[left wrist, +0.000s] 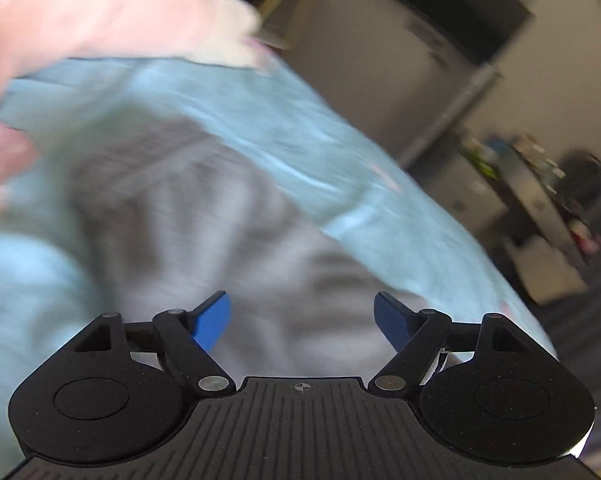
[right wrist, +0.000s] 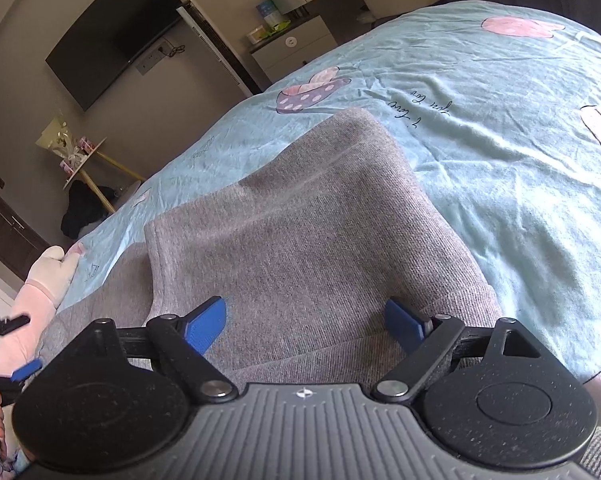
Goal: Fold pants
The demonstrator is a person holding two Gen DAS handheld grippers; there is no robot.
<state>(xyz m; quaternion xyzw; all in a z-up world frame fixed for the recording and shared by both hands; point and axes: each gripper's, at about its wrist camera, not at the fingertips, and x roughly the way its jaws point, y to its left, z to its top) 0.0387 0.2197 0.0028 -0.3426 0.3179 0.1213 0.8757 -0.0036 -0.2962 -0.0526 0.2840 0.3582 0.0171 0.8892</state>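
Grey knit pants (right wrist: 300,216) lie on a light blue bed sheet (right wrist: 500,120), with one layer folded over another. My right gripper (right wrist: 304,320) is open, its blue fingers spread just above the near part of the pants, holding nothing. In the left wrist view the pants (left wrist: 204,216) are blurred by motion on the same sheet (left wrist: 284,136). My left gripper (left wrist: 302,316) is open and empty above them. The left gripper's blue fingertip (right wrist: 26,368) shows at the far left of the right wrist view.
A pink and white plush toy (right wrist: 48,284) lies at the bed's left side, also in the left wrist view (left wrist: 100,20). Beyond the bed are a wall TV (right wrist: 112,36), a white dresser (right wrist: 300,36) and a small round table (right wrist: 80,160).
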